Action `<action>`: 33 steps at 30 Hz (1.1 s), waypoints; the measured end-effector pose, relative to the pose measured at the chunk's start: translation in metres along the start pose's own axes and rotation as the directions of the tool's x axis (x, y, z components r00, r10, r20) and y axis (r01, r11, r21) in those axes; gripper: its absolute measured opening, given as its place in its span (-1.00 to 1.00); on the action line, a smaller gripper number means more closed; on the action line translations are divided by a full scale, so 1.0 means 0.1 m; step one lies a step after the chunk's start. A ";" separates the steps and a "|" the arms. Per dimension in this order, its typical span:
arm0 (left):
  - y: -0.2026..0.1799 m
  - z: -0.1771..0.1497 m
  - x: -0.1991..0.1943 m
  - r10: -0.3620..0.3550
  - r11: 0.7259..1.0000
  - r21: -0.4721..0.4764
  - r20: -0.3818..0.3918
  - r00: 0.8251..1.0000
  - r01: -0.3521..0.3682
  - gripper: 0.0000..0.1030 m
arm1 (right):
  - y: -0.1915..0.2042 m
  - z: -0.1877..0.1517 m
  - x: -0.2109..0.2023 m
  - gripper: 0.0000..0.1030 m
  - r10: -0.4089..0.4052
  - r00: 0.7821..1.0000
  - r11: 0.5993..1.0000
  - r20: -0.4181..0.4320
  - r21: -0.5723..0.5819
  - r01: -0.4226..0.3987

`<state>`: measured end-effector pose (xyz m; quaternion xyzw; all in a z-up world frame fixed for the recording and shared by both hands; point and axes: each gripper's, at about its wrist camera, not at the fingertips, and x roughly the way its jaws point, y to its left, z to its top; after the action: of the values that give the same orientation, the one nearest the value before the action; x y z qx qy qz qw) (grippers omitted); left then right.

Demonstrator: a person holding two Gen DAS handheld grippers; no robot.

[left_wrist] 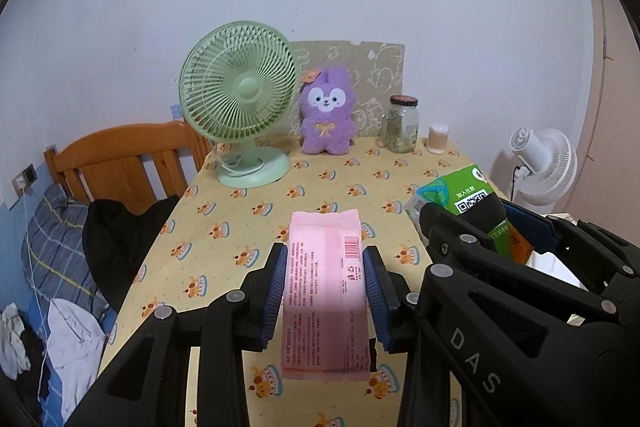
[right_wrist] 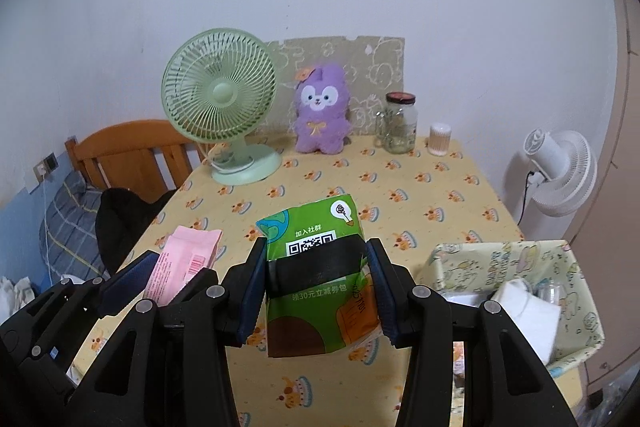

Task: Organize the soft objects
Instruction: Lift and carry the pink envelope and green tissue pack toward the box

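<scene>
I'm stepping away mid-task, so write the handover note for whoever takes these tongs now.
Left tongs: shut on the pink packet, held above the table.
Right tongs: shut on the green tissue pack, also lifted.
Fabric bin sits at the table's right edge, with white items inside.
Done: both packs picked up.
Left: probably drop both in the bin. Purple plush bunny remains by the green fan.

On my feeds I see a green desk fan (left_wrist: 240,99) at the back left of the cake-print worktop (left_wrist: 320,183), a glass jar (left_wrist: 401,125) and cotton-swab tub (left_wrist: 438,138) to its right, a white floor fan (right_wrist: 558,173), and a wooden bed headboard (left_wrist: 124,155).
</scene>
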<state>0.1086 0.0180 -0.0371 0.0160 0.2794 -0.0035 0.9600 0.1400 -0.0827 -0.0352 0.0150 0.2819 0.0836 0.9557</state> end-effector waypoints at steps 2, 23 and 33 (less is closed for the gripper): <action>-0.05 0.02 -0.03 -0.012 1.000 0.002 0.007 1.000 0.012 -0.24 | -0.04 0.01 -0.05 -0.01 -0.005 1.000 1.000 0.010 0.003 0.005; -0.65 0.11 -0.17 -0.104 0.994 0.048 0.054 0.993 0.102 -0.24 | -0.63 0.02 -0.37 -0.01 -0.071 0.995 0.997 0.066 0.048 0.067; -0.99 0.12 -0.07 -0.140 0.988 0.075 0.058 0.988 0.136 -0.24 | -0.97 -0.01 -0.33 -0.01 -0.109 0.992 0.992 0.064 0.074 0.105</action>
<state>0.1077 -0.0811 -0.0261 0.0306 0.2493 -0.0805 0.9646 0.1269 -0.1843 -0.0252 0.0364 0.2527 0.0216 0.9666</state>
